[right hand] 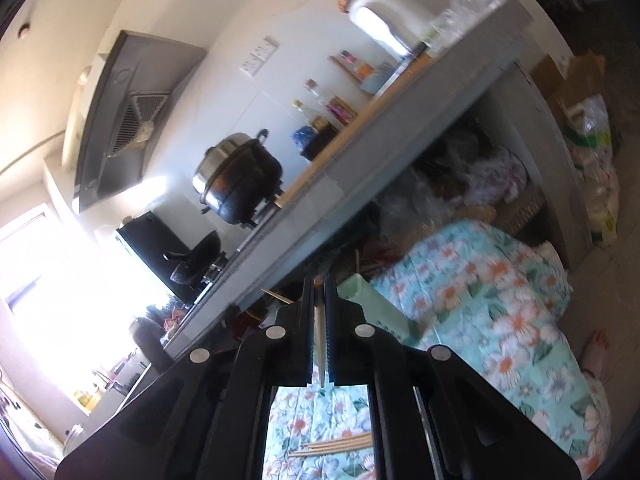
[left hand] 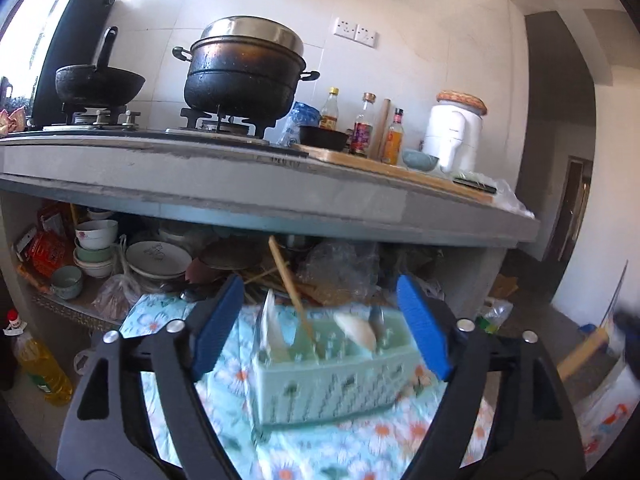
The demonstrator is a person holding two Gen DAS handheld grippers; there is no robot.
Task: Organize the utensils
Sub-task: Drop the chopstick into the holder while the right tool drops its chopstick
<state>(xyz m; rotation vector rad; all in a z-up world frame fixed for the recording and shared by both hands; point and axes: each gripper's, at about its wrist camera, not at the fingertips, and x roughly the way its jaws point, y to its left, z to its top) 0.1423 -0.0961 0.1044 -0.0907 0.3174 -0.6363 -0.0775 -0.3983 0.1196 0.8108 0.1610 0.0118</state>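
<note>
Because the pale green utensil caddy (left hand: 332,368) sits on a soft floral cloth (left hand: 224,364) with a spoon (left hand: 357,332) and chopstick (left hand: 294,300) leaning out, a nudge could probably tip it. Left fingers (left hand: 320,330) are spread wide around it, touching nothing. Right fingers (right hand: 319,330) are clenched on a thin chopstick (right hand: 319,336), which might slip; more chopsticks (right hand: 332,446) lie near the cloth's near edge.

Black hand-held gripper (left hand: 320,336); blue pads (left hand: 218,326)
</note>
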